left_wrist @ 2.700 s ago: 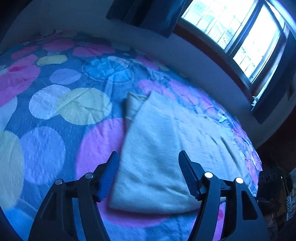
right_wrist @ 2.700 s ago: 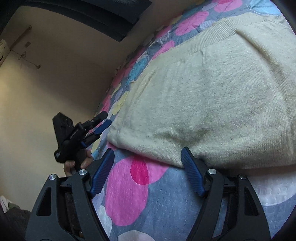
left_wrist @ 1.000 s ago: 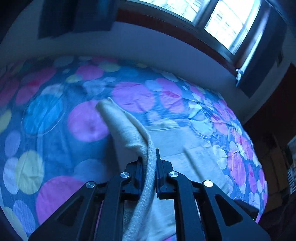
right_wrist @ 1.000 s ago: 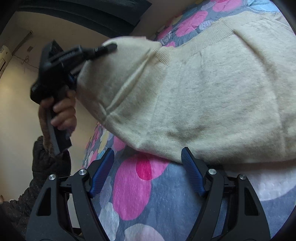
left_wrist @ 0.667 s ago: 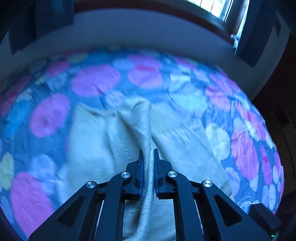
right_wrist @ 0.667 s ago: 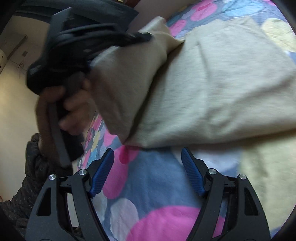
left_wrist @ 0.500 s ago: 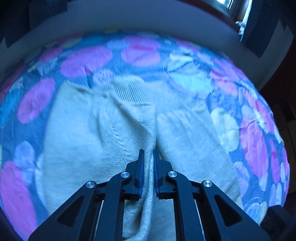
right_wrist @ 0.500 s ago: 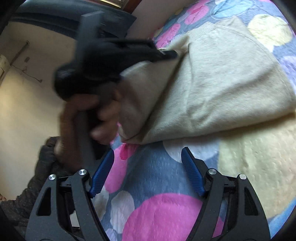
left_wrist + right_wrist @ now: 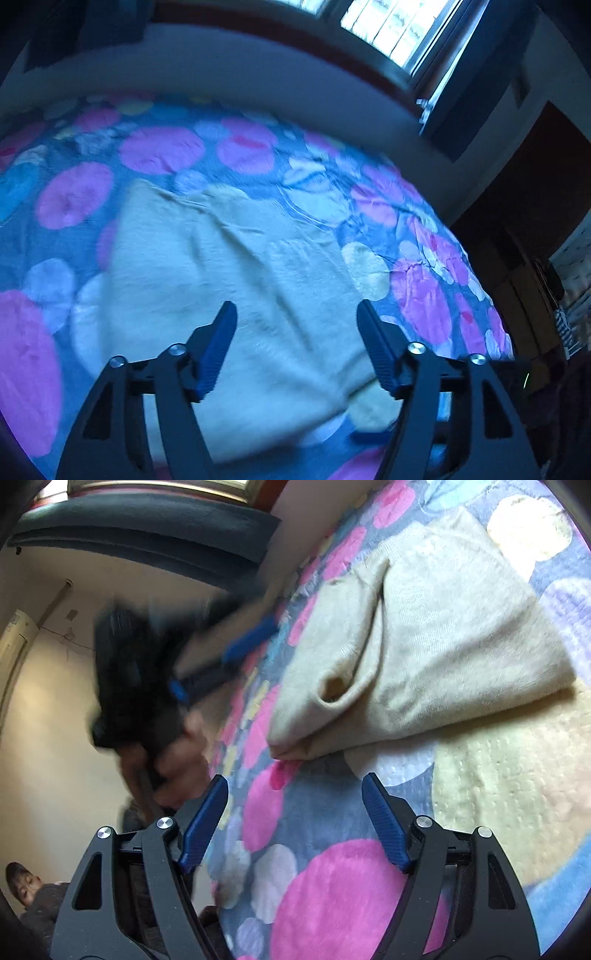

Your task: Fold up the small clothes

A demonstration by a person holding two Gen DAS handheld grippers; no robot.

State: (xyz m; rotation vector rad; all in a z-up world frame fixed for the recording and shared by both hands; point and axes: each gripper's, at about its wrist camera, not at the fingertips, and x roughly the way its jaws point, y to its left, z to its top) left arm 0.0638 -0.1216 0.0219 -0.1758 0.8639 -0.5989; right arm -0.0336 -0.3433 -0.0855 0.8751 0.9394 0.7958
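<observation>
A cream knit garment (image 9: 229, 280) lies folded over on the spotted bedspread (image 9: 159, 147). My left gripper (image 9: 295, 314) hovers just above it, its jaws opening, with nothing pinched between the blue pads. In the right wrist view the same garment (image 9: 436, 642) shows its folded edge toward me, one loose fold gaping at the near corner. My right gripper (image 9: 293, 786) stands open over the bedspread (image 9: 332, 897), short of the garment's edge. The left gripper (image 9: 236, 653) appears there as a blur, held in a hand (image 9: 173, 760) to the garment's left.
A wall and a bright window (image 9: 391, 26) stand behind the bed. Dark furniture (image 9: 524, 236) lies off the bed's right side. A person's head (image 9: 22, 884) shows low at the left in the right wrist view.
The left gripper carried the garment's edge across, then let go and opened; the cloth now lies flat, folded over. The right gripper stayed open and drew back a little from the garment.
</observation>
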